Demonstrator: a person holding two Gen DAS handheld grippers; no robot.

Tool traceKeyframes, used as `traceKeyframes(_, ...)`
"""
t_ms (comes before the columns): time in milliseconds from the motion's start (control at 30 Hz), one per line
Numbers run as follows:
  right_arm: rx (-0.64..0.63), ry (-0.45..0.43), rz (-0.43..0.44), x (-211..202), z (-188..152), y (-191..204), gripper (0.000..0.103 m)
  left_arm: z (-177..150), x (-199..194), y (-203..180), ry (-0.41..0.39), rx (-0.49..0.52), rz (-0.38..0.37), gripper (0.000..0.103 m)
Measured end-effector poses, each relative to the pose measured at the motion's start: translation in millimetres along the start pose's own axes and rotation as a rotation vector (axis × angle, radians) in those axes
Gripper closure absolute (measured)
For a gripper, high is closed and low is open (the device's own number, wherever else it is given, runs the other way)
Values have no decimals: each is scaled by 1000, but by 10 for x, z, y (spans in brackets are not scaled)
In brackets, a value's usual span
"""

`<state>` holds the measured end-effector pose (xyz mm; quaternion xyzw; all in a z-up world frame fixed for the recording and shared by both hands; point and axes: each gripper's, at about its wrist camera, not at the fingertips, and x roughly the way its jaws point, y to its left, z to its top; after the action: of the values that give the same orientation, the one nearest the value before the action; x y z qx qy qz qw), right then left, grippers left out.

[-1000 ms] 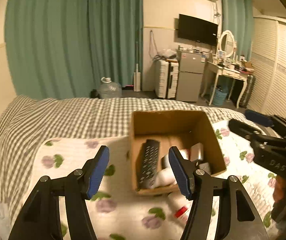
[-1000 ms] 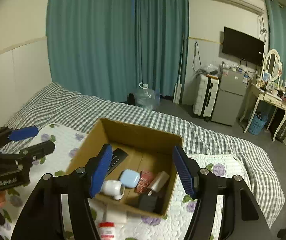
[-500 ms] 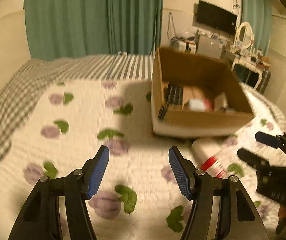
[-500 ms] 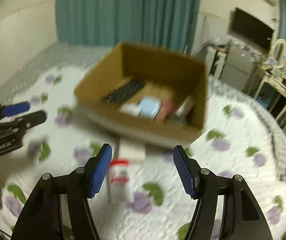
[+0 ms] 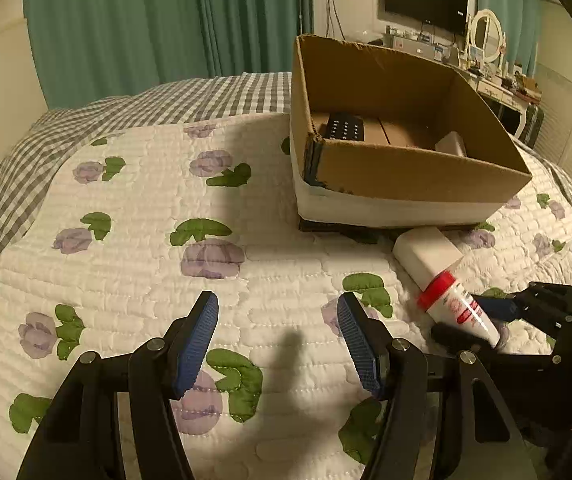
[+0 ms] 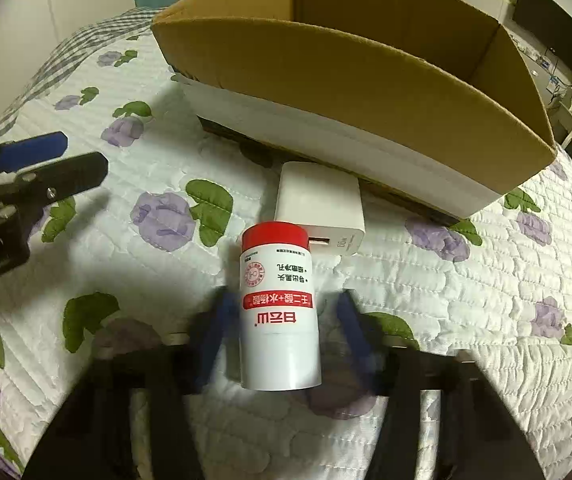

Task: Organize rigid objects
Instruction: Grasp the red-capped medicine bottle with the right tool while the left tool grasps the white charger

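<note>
A white tube with a red cap [image 6: 280, 312] lies on the flowered quilt, cap toward the cardboard box [image 6: 365, 76]. My right gripper [image 6: 282, 332] is open, its blurred blue fingers on either side of the tube's lower half, a gap on each side. A white charger block [image 6: 319, 206] lies between the tube and the box. In the left wrist view the tube [image 5: 455, 306] and charger [image 5: 425, 254] show at right, with the right gripper [image 5: 469, 322] around the tube. My left gripper [image 5: 278, 344] is open and empty above the quilt. The box [image 5: 413, 172] holds a black remote [image 5: 343, 130] and a pale object.
The quilt [image 5: 146, 220] covers a bed with a checked sheet [image 5: 26, 160] at the left and far side. Green curtains, a TV and a dressing table stand at the back of the room. My left gripper shows at the left in the right wrist view [image 6: 54, 160].
Both grippers dropped from looking over the box down to the quilt. The right gripper moved forward until its fingers straddle the tube.
</note>
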<state>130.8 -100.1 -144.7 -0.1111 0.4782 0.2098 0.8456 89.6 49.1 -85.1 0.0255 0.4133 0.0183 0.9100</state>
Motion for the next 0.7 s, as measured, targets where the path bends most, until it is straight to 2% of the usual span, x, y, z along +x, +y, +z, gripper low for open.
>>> traceKeyframes(200, 26, -48, -3, -252, -77, -178, 67, -3, -22, -172, 20, 22, 0, 38)
traceKeyframes(467, 132, -108, -125, -563, -78, -662, 67, 97, 127, -665, 60, 34, -87, 38)
traceKeyframes(700, 210, -118, -159, -587, -41, -982, 67, 218, 345, -1061, 75, 31, -153, 38)
